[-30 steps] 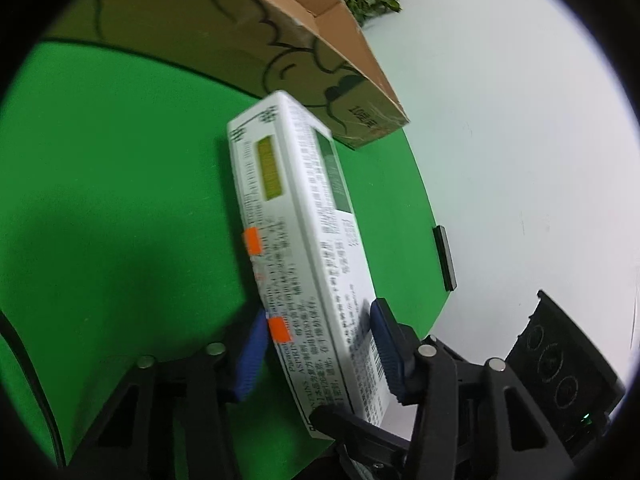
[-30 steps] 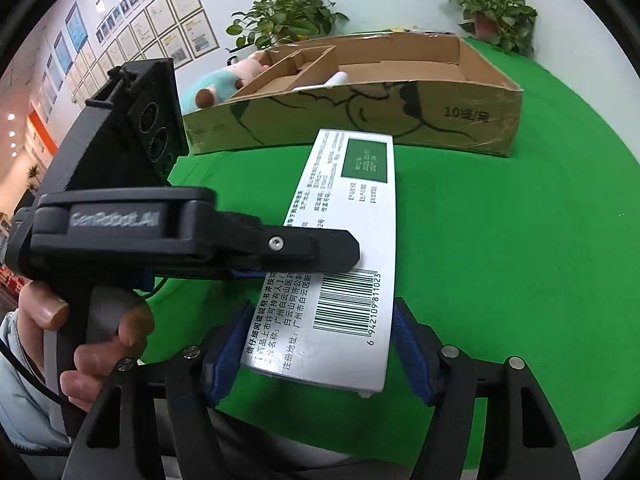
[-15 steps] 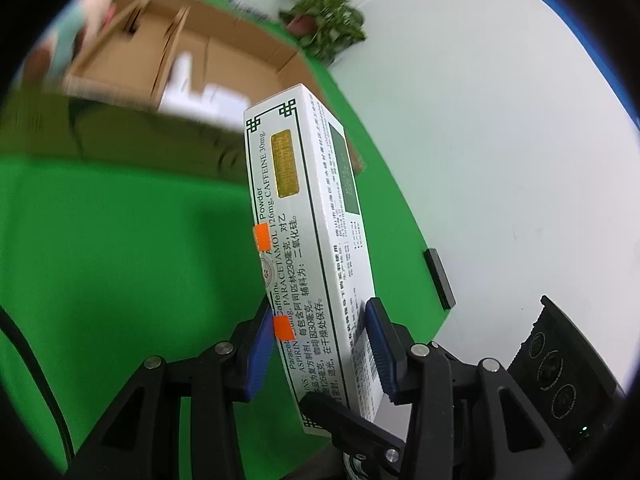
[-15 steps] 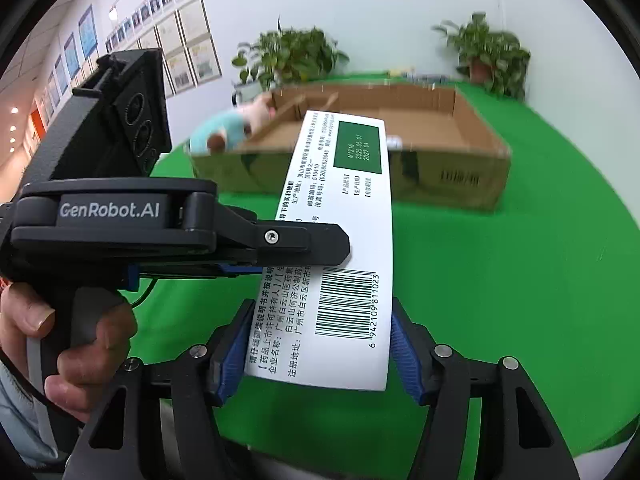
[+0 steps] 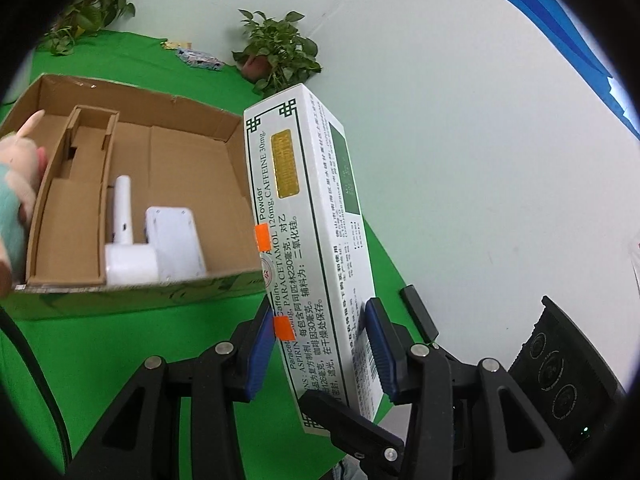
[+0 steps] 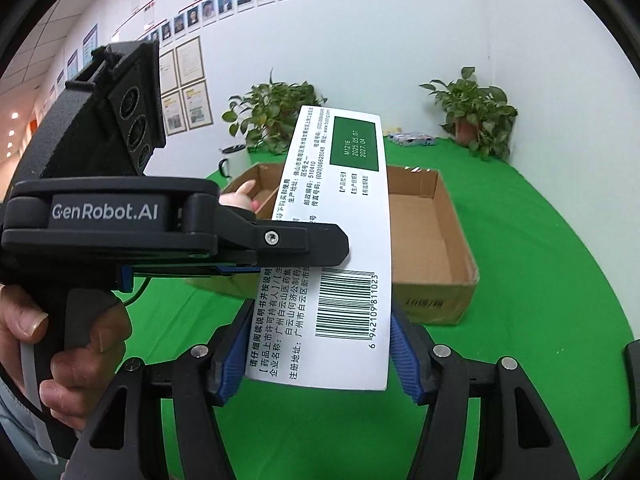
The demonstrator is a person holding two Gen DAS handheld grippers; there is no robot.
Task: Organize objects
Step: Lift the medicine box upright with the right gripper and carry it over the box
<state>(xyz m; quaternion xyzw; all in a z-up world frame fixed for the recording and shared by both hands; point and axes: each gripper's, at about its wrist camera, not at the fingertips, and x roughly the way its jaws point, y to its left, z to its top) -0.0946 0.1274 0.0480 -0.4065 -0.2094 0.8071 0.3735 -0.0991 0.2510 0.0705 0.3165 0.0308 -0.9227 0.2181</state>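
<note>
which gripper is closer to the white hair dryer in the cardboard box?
Left, as far as these views show. The left gripper and right gripper clamp the same medicine box, the left from the side facing the hair dryer in the cardboard box.

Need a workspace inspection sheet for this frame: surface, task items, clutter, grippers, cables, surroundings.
Surface: green cloth, mostly bare around the cardboard box.
Job's things: white medicine carton held above the cloth, in front of the cardboard box; the box holds a white hair dryer, a white flat device and a plush toy at its left end.
Clutter: small printed packet near the wall.
Grippers: left gripper and right gripper both shut on the carton.
Cables: black cable on the cloth.
Surroundings: potted plants, white mug, framed photos.
</note>
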